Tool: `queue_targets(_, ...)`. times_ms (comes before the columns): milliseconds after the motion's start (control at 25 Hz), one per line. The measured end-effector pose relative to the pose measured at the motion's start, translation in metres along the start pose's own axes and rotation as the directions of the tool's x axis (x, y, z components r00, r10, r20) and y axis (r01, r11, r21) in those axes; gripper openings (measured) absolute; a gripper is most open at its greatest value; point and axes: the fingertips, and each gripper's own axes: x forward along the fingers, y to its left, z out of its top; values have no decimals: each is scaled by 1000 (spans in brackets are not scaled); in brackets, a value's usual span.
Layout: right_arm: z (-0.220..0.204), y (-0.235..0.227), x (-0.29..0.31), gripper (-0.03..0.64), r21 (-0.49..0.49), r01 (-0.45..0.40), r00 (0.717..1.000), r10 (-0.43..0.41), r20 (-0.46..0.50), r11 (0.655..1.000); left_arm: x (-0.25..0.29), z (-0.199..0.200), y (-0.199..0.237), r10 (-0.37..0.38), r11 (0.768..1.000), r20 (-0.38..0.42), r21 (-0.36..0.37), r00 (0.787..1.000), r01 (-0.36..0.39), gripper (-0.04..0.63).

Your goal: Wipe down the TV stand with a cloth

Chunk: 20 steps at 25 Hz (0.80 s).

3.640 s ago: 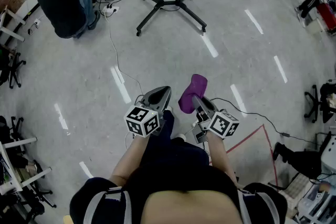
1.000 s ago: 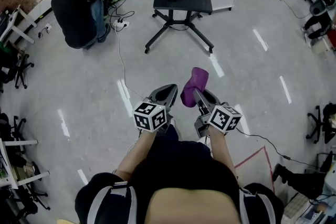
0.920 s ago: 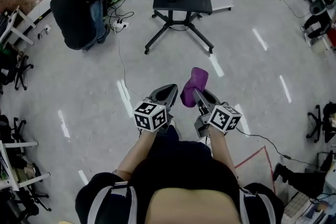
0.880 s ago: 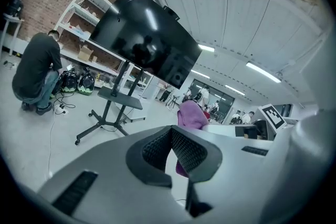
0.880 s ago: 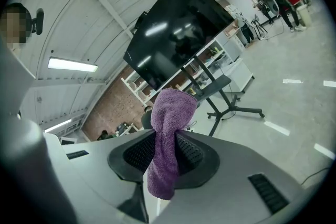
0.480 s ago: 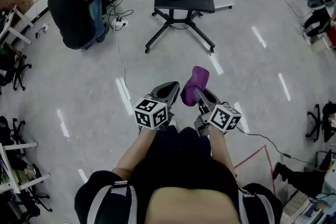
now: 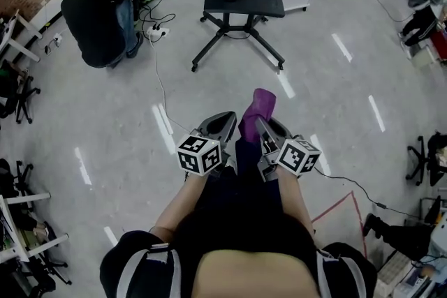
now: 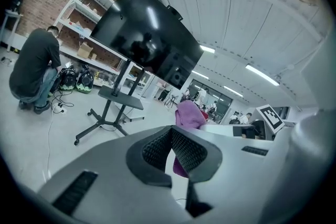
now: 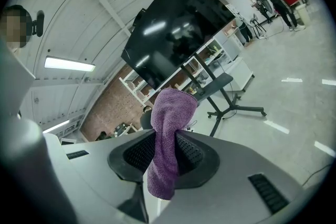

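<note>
Plainly short of the work as yet: carries the purple cloth (image 7: 257, 108) clamped between the jaws of the right gripper (image 7: 260, 123), pinched about its middle, with a rounded fold standing up past the tips and a shorter tail hanging below, presumably to offer a soft pad for wiping. Looks like thick, fuzzy microfibre, bunched into a roll rather than spread flat; probably wants pressing down to cover much surface. Holds the left gripper (image 7: 225, 119) just beside, jaws drawn together on nothing, seemingly idle and out of the cloth's way. Points both grippers forward at the black TV stand (image 7: 244, 2), well apart across the grey floor (image 7: 335, 122), shelf and wheeled legs in clear sight, with a crouching person (image 7: 94, 10) off to its left.
</note>
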Motion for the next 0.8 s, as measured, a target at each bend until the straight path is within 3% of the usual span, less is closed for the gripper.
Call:
queue_targets(400, 3, -25, 12, 110, 34, 14, 1000, -13, -7, 999, 24, -2, 10, 4, 1000, -21, -4, 1000, -4, 8)
queue_targets(800, 38, -56, 37, 110, 32, 18, 1000, -18, -5, 999, 67, 17, 27, 15, 1000, -33, 0, 999, -15, 8)
